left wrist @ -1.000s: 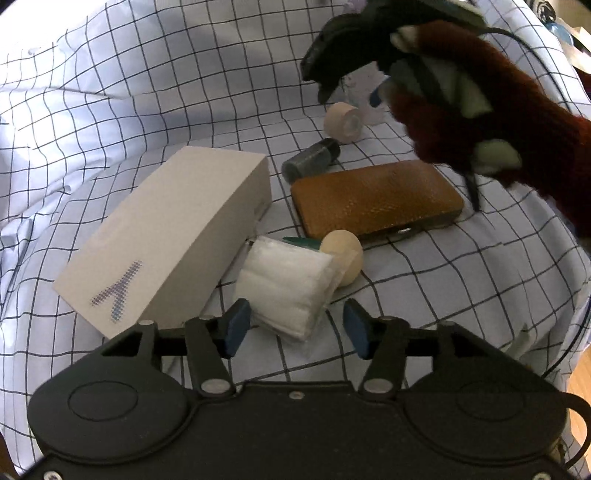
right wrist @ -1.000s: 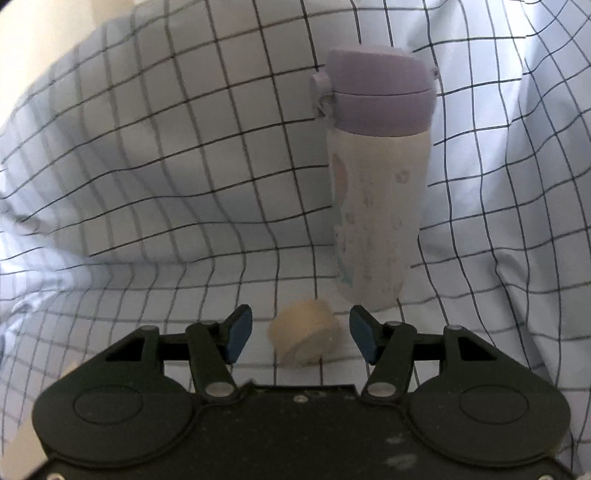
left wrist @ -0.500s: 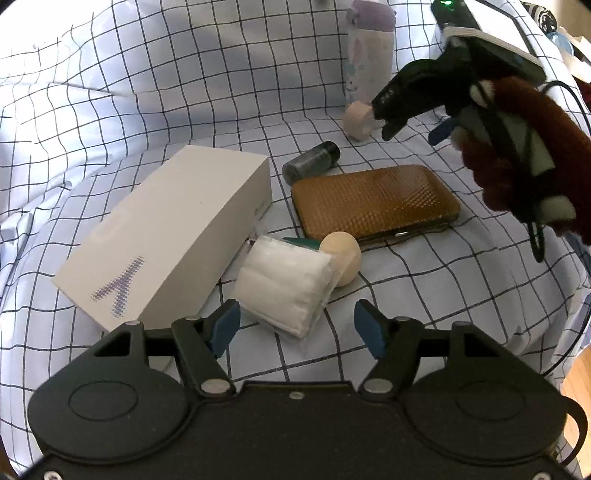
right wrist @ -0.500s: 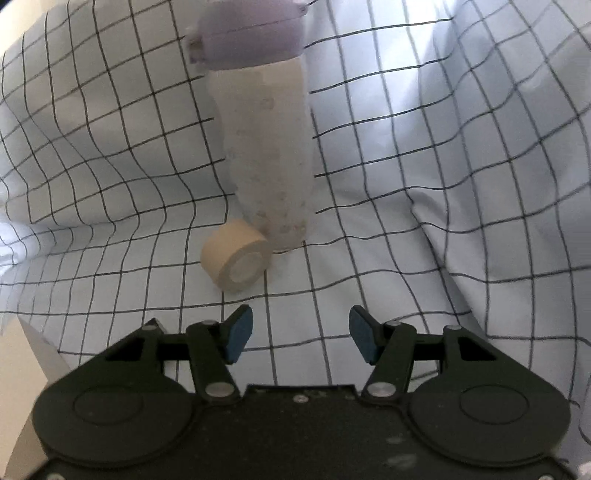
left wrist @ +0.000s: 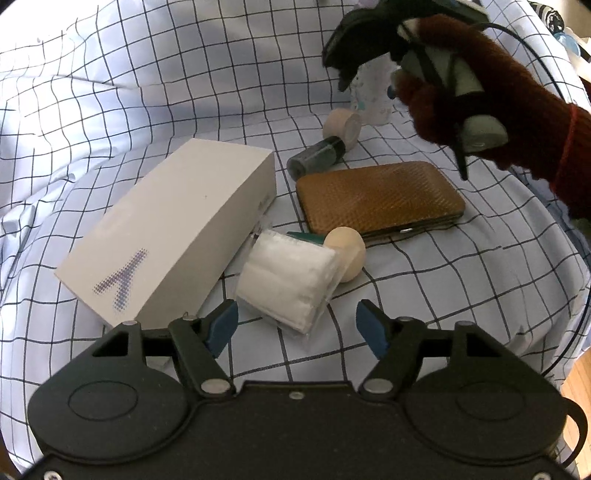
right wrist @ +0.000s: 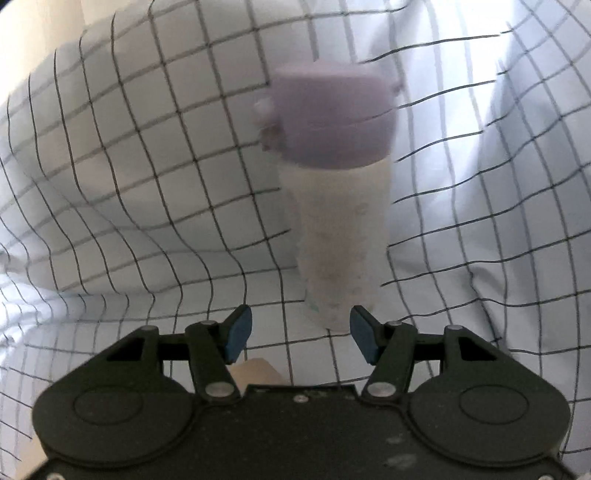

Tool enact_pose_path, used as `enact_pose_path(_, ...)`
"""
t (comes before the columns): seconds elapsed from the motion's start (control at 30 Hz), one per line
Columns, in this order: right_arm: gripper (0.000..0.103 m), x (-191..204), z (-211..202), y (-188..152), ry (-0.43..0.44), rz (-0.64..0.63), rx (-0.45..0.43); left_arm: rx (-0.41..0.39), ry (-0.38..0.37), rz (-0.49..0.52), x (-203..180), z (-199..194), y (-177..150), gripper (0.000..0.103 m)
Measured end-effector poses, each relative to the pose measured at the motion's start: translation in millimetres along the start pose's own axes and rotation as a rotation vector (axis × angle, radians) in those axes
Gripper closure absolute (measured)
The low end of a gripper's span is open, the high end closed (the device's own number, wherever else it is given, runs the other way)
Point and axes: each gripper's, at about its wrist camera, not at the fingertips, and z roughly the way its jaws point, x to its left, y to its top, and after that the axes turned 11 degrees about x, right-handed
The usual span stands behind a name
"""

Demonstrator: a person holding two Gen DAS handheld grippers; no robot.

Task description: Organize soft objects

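In the left wrist view, my left gripper is open and empty, just in front of a white packet of cotton pads. A beige sponge ball rests against the packet. A beige tape roll lies further back beside a small dark bottle. My right gripper is open and empty, close in front of a white bottle with a purple lid; the image is blurred. The tape roll shows under its left finger. The right gripper's body also shows in the left wrist view, held in a red glove.
A white box lies left of the cotton pads. A brown leather case lies behind the sponge ball. Everything rests on a wrinkled checked cloth. The cloth's edge and a wooden floor show at the far right.
My right gripper swung back over the far items and moved in close to the purple-lidded bottle. My left gripper opened a little wider and stayed near the cotton pads.
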Motion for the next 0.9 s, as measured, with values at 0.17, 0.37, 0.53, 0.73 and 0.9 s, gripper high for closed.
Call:
enact_pose_path(0.17,0.045,-4,7,-17,-0.041,-0.045,0.019,-0.004,-0.001,-0.009,2,0,0,0.030)
enact_pose_path(0.37,0.044,-38,-6,-46,-0.086,-0.059,0.062,-0.012,-0.005,-0.017,2,-1,0,0.030)
enact_pose_path(0.53,0.044,-48,-31,-63,-0.013,-0.061,0.018,-0.016,-0.001,-0.016,1,-3,1,0.030)
enact_pose_path(0.73,0.037,-19,-35,-79,0.032,-0.202,0.025,-0.021,0.005,-0.020,1,-5,1,0.027)
enact_pose_path(0.9,0.037,-4,-10,-80,0.008,-0.255,0.060,-0.029,-0.005,-0.026,4,-3,3,0.024)
